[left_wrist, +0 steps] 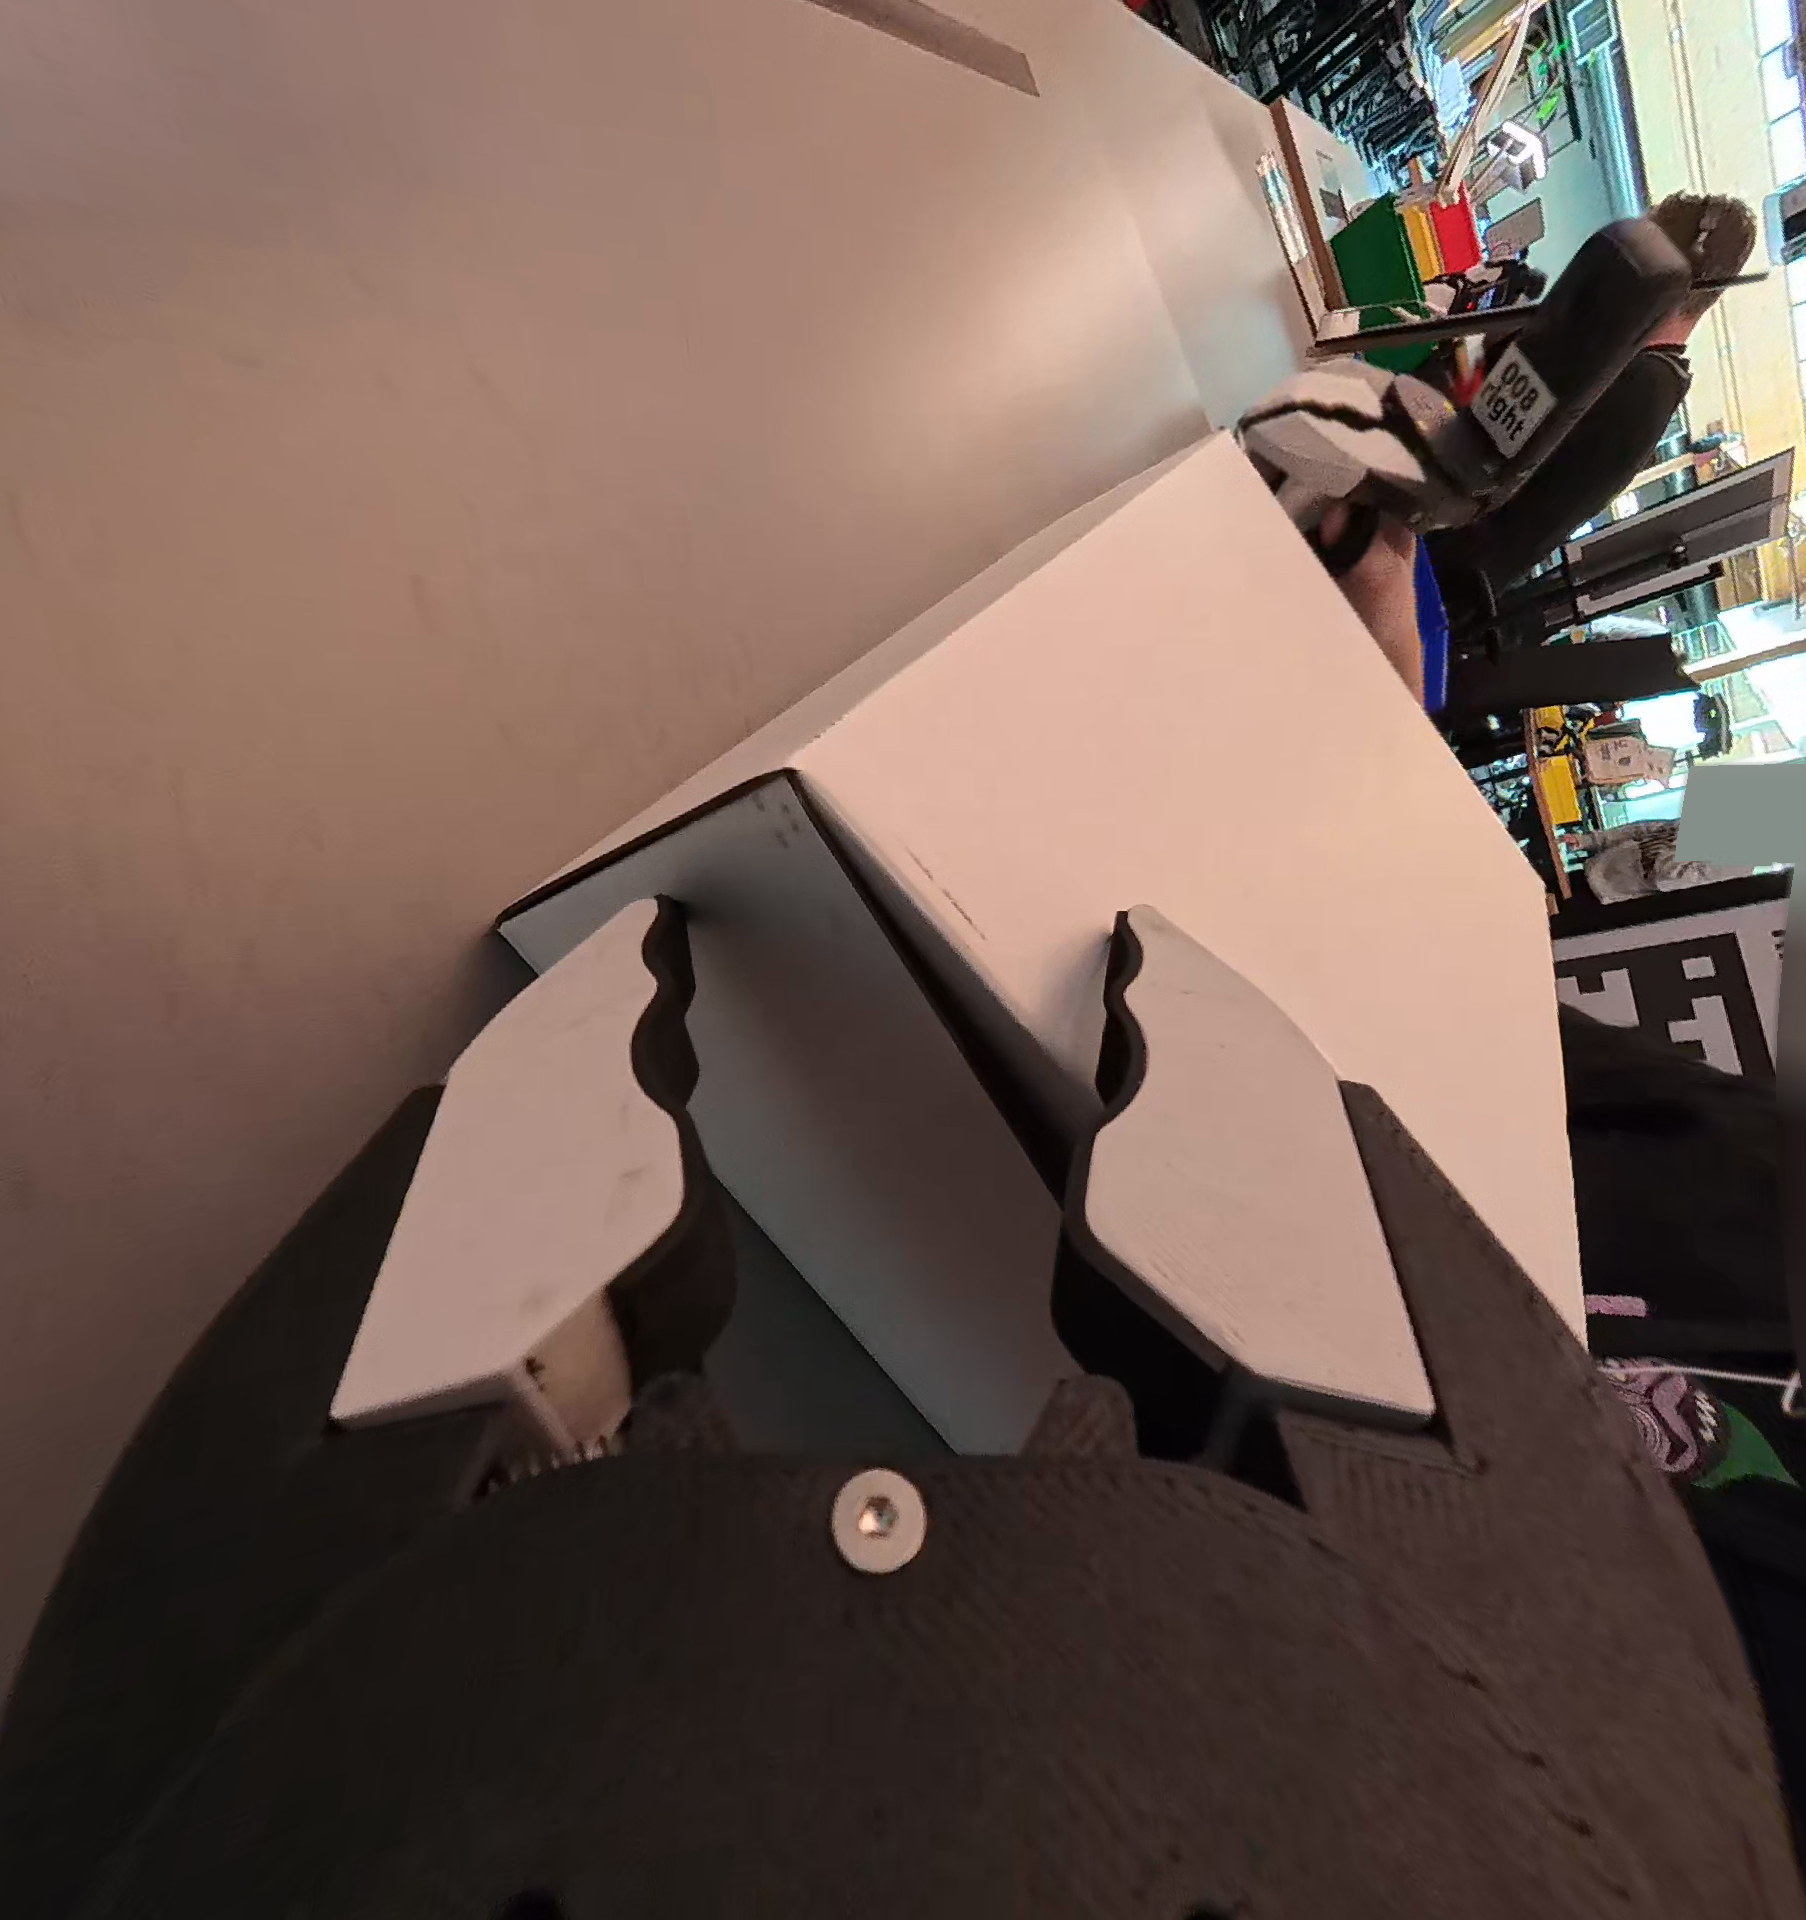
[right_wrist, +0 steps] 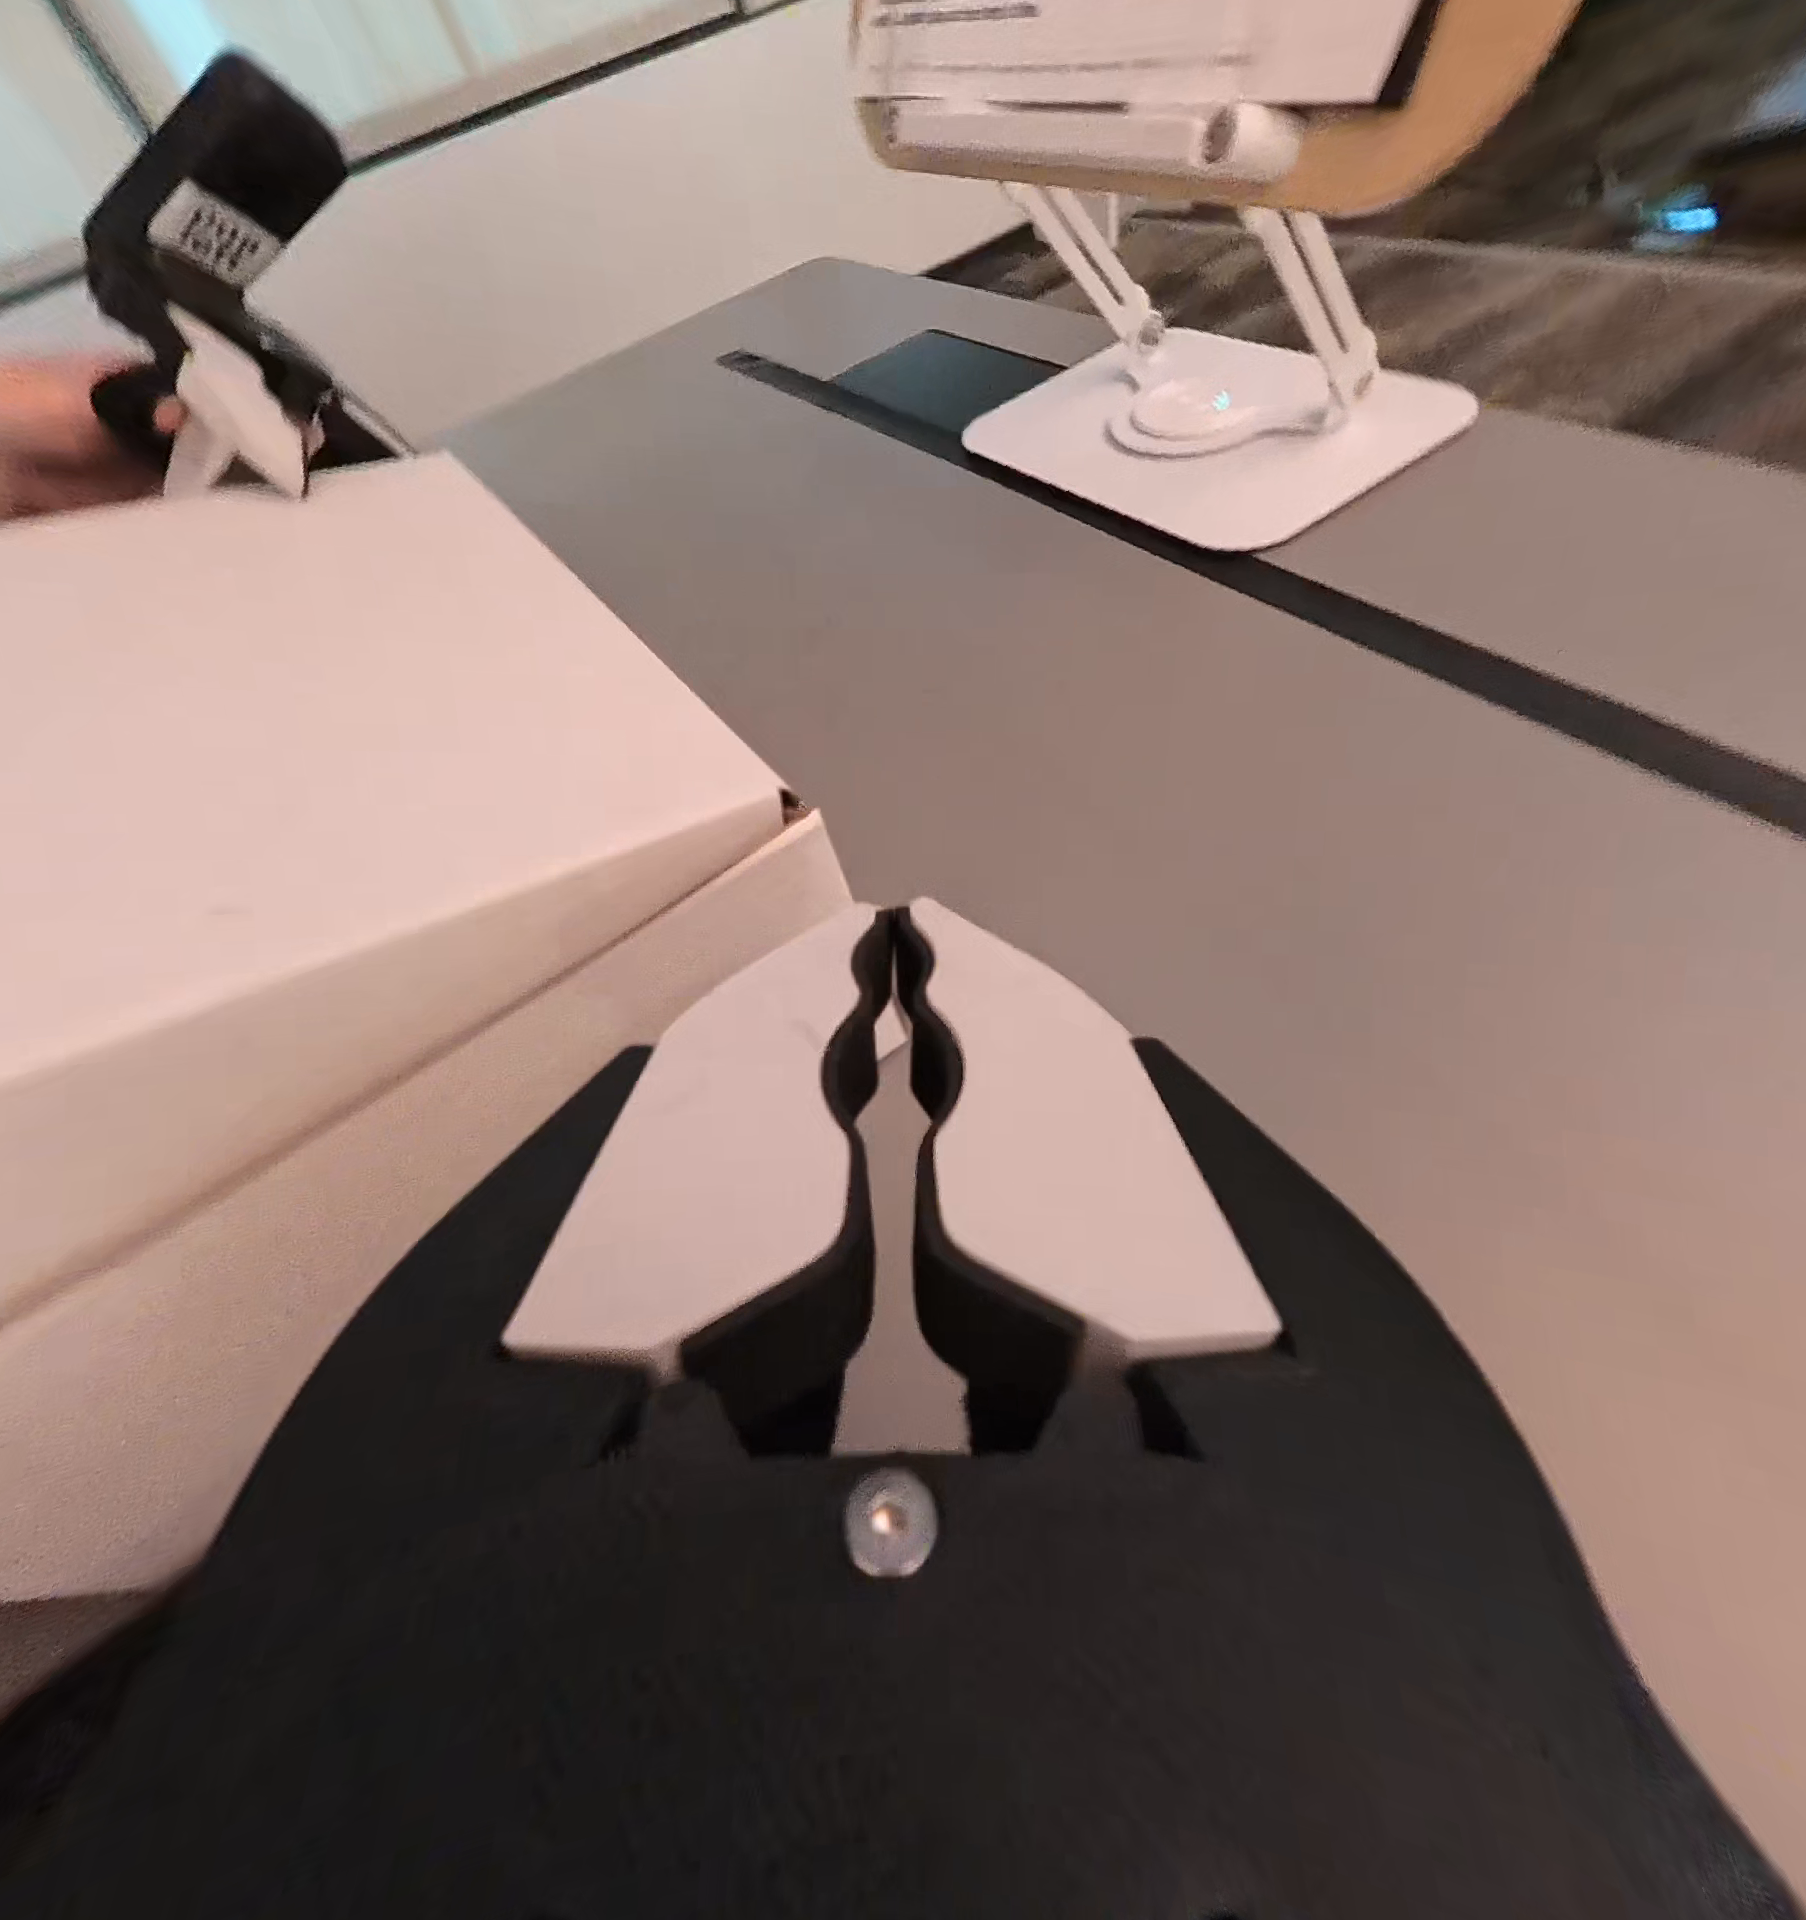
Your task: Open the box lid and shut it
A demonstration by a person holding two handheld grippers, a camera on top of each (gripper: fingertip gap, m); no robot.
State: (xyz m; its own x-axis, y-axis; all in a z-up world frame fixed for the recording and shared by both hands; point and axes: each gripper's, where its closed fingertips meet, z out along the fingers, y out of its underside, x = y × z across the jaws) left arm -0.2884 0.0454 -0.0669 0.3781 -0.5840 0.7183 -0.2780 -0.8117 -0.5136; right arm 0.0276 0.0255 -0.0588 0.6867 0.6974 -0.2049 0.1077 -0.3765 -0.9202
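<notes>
A white box [left_wrist: 1190, 831] lies on the grey table [left_wrist: 411, 468]. In the right wrist view its lid [right_wrist: 307, 727] sits on the base [right_wrist: 307, 1247], with a small gap at the near right corner. My left gripper [left_wrist: 899, 920] is open and straddles one end of the box, one finger on the table side and one over the lid's top. It also shows in the right wrist view [right_wrist: 224, 416] at the box's far end. My right gripper [right_wrist: 894, 920] is shut and empty, with its tips just right of the box's near corner. It also shows in the left wrist view [left_wrist: 1501, 416].
A white folding stand [right_wrist: 1221, 436] holding a flat device stands at the back right of the table [right_wrist: 1190, 831], on a dark strip [right_wrist: 1501, 665]. A person on a black chair [left_wrist: 1605, 343] and cluttered shelves lie beyond the table.
</notes>
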